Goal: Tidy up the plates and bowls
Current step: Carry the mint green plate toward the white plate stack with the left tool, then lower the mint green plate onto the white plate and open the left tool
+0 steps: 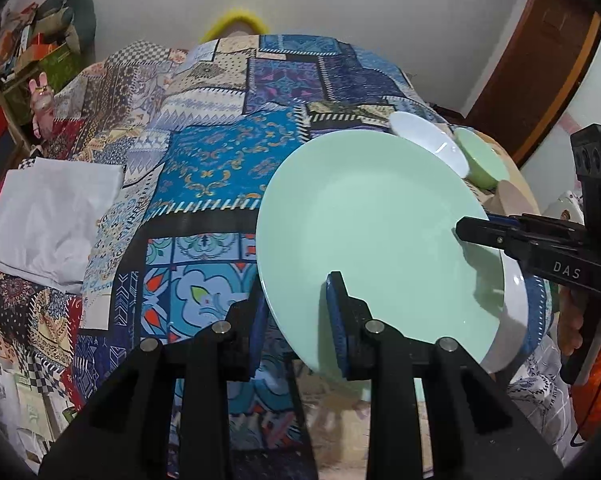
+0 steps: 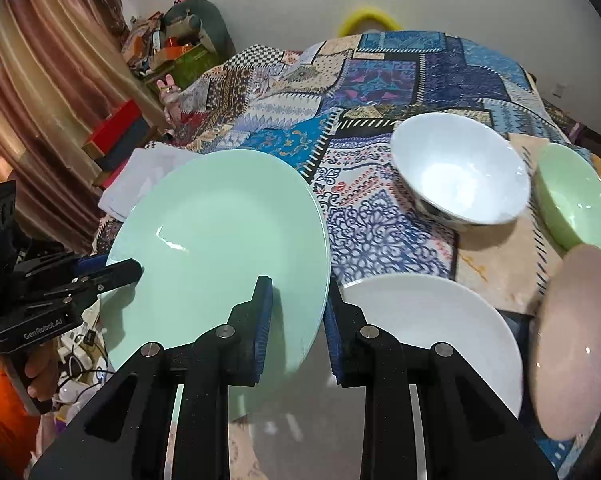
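We hold the left gripper (image 1: 298, 312) clamped on the near rim of the green plate (image 1: 364, 216), one blue pad above the plate's face and one beneath it. The right gripper (image 2: 296, 320) is likewise clenched on the opposite edge of the same plate, so that the plate hangs between the two, tilted and clear of the patterned cloth (image 2: 364, 220) on the bed.

Just below and beside the raised plate lies a white plate (image 2: 428, 320). Beyond it stand a white bowl (image 2: 460, 172) and, just beside that, a green bowl (image 2: 572, 196). A pink plate (image 2: 576, 340) sits tilted at the right margin. A folded white cloth (image 1: 52, 216) lies well apart on the left.

Points of risk, as we judge them:
- Each grip takes only a narrow strip of smooth rim; uneven lifting by the two hands could lever the plate out of one pair of pads.
- The tilt would then send the plate sliding onto the white plate below, with a chance of chipping.
- A wide swing toward the bowls could knock the white bowl.
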`<action>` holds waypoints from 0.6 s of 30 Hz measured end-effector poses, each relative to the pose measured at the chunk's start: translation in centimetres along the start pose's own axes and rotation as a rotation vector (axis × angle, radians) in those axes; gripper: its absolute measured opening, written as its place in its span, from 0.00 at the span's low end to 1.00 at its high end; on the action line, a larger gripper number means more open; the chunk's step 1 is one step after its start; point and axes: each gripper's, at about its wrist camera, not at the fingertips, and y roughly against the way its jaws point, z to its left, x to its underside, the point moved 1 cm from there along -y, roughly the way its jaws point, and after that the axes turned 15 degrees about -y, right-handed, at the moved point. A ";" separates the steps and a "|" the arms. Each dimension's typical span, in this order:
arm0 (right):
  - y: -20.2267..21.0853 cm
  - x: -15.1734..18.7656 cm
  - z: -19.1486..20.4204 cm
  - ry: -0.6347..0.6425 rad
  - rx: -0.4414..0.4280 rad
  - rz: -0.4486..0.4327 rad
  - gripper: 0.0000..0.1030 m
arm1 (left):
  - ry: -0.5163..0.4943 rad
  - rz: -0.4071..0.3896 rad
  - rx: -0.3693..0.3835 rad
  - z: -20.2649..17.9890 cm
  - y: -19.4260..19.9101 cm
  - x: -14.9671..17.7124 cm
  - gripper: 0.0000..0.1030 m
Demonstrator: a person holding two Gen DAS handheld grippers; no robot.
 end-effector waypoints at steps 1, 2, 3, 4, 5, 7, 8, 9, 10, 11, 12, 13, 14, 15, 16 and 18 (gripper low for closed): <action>0.3 0.1 -0.2 -0.003 0.000 -0.004 0.22 | -0.005 -0.003 -0.001 -0.4 0.2 -0.1 0.27; 0.6 0.1 -0.3 -0.006 0.001 -0.008 0.22 | -0.013 -0.007 -0.004 -1.0 0.5 -0.2 0.27; 0.9 0.3 -0.5 -0.009 0.002 -0.012 0.22 | -0.020 -0.010 -0.004 -1.5 0.8 -0.2 0.27; 1.4 0.5 -0.8 -0.014 0.000 -0.017 0.22 | -0.025 -0.012 -0.005 -1.8 1.0 -0.3 0.27; 1.7 0.6 -1.1 -0.019 -0.003 -0.020 0.22 | -0.034 -0.016 -0.009 -2.4 1.2 -0.4 0.27; 2.5 1.0 -1.6 -0.026 -0.003 -0.028 0.22 | -0.046 -0.019 -0.011 -3.2 1.4 -0.6 0.27; 2.9 1.2 -1.9 -0.030 -0.001 -0.033 0.22 | -0.051 -0.018 -0.010 -3.6 1.4 -0.6 0.27; 3.2 1.3 -2.1 -0.032 0.001 -0.036 0.22 | -0.056 -0.018 -0.005 -4.1 1.5 -0.8 0.27; 3.5 1.5 -2.5 -0.036 0.002 -0.039 0.22 | -0.058 -0.017 -0.002 -4.4 1.5 -0.9 0.27; 3.8 1.6 -2.8 -0.041 0.003 -0.041 0.22 | -0.063 -0.016 0.003 -4.9 1.5 -1.0 0.27; 4.0 1.7 -3.0 -0.045 0.003 -0.041 0.22 | -0.066 -0.017 0.005 -5.4 1.6 -1.1 0.27; 4.4 1.9 -3.3 -0.047 0.005 -0.042 0.22 | -0.071 -0.016 0.006 -5.8 1.6 -1.2 0.27; 4.7 2.1 -3.6 -0.050 0.006 -0.045 0.22 | -0.076 -0.016 0.011 -6.3 1.6 -1.3 0.27; 5.0 2.3 -3.9 -0.055 0.007 -0.048 0.22 | -0.081 -0.015 0.016 -6.6 1.5 -1.4 0.27; 5.3 2.4 -4.2 -0.057 0.008 -0.049 0.22 | -0.085 -0.015 0.019 -6.9 1.5 -1.5 0.27; 5.8 2.8 -4.8 -0.066 0.011 -0.052 0.22 | -0.098 -0.011 0.026 -7.7 1.4 -1.7 0.27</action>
